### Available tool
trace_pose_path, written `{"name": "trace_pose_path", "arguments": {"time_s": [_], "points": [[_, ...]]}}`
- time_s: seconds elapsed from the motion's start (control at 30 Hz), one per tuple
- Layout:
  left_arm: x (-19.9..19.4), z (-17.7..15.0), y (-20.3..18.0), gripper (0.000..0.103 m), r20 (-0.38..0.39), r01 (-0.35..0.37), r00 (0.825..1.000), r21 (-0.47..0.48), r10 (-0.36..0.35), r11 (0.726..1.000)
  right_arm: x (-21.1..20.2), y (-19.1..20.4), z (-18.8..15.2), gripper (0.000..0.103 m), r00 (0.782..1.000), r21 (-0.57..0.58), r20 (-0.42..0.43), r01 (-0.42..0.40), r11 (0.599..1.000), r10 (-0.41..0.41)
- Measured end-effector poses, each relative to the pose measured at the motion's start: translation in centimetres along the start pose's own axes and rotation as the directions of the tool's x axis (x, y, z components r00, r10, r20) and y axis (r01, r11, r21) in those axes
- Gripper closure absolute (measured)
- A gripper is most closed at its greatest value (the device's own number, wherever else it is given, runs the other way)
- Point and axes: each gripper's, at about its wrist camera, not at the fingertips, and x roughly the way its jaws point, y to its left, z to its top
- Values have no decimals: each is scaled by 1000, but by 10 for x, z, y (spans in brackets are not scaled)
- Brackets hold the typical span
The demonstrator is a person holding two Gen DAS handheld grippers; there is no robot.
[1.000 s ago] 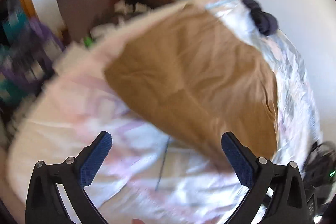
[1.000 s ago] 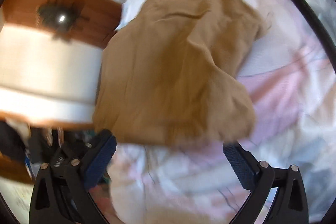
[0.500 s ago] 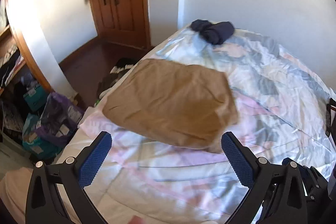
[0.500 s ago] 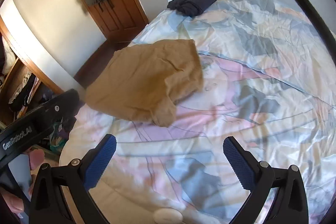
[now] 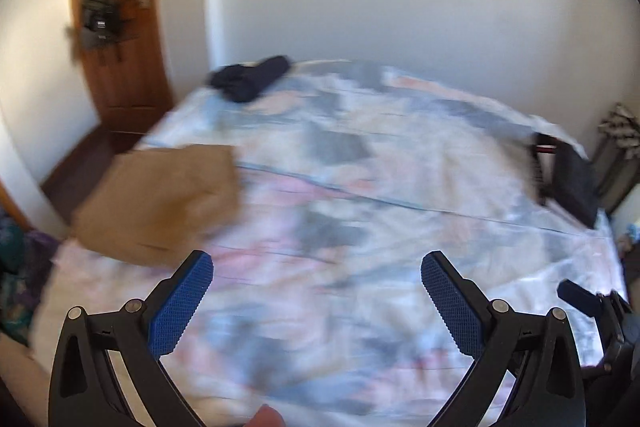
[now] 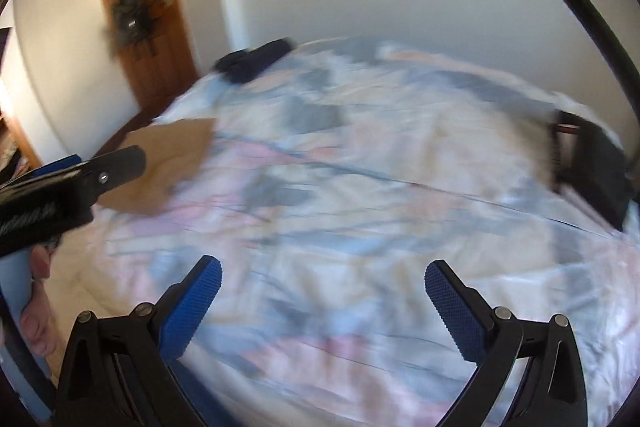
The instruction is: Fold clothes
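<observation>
Folded tan garment (image 5: 160, 203) lies at the bed's (image 5: 400, 195) left edge — apparently flat, though blurred — dark clothes (image 5: 250, 79) near the door (image 5: 120, 27); left gripper (image 5: 316, 301) and right gripper (image 6: 322, 303) spread wide, empty.

Bed (image 5: 400, 187): folded tan garment (image 5: 160, 203), dark clothes (image 5: 252, 79) on top.

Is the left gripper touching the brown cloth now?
Apart. In the left wrist view the left gripper is open and empty, and the brown cloth lies flat on the bed, beyond its left fingertip.
</observation>
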Motion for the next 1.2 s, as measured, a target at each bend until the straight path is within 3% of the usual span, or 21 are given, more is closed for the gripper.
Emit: {"name": "trace_pose_path", "arguments": {"time_s": [0.13,0.27,0.33,0.43,0.57,0.8,1.2], "points": [[10,-29,-49,0,-4,-39,999,35,39,999,-13,-57,-33,0,995,108,-16,96,990,-94],[18,-57,-75,0,-30,-79,996,135,83,988,-7,-71,-47,0,997,153,-50,73,985,-66],[23,-64,-75,0,-84,-4,996,156,17,988,-7,-67,-49,0,995,129,-37,100,987,-96],[25,-64,-60,0,-122,129,985,61,-121,990,-11,-66,-50,0,995,124,4,102,987,-103],[41,-66,-51,0,-160,63,985,15,-60,998,-4,-67,-55,0,995,132,-13,105,986,-104],[45,-73,-66,0,-177,158,974,77,-142,985,4,-63,-56,0,990,94,-18,141,985,-140],[49,-74,-68,0,-172,97,982,102,-79,990,9,-71,-51,0,995,136,-11,104,985,-104]]}}
